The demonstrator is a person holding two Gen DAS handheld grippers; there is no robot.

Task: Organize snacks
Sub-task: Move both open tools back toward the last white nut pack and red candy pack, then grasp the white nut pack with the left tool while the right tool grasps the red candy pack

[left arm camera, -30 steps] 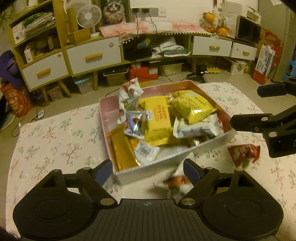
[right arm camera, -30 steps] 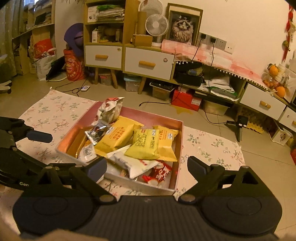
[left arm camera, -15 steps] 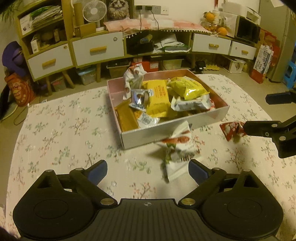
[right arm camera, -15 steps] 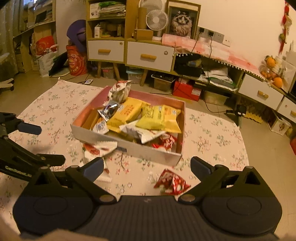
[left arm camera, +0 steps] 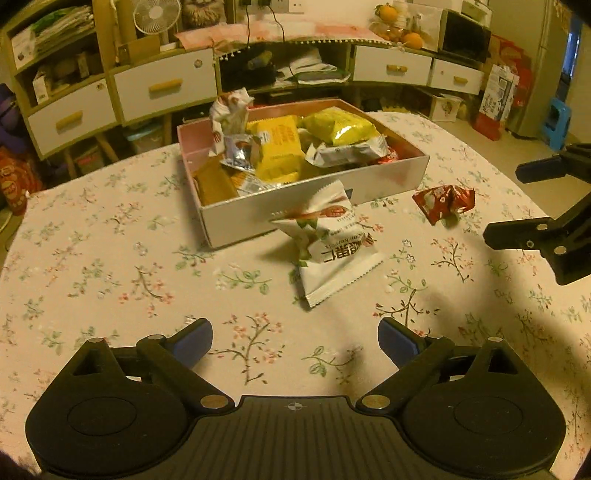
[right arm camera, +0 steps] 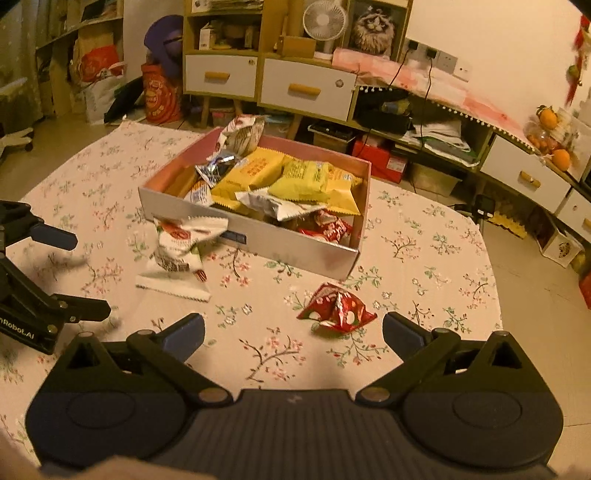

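Snacks now out of box (left arm camera: 314, 199): white packet (left arm camera: 332, 243) and red packet (right arm camera: 336, 308) lie on tablecloth (left arm camera: 110, 258) beside it. Left gripper (left arm camera: 295, 341) and right gripper (right arm camera: 293, 330), pulled back since, jaws wide, empty. Judged: sorting starts, box mostly full.

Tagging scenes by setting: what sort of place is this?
Most likely a home living room. White-drawer cabinets along the wall hold a desk fan and a framed cat picture, and a table with a floral cloth carries a box of snacks.
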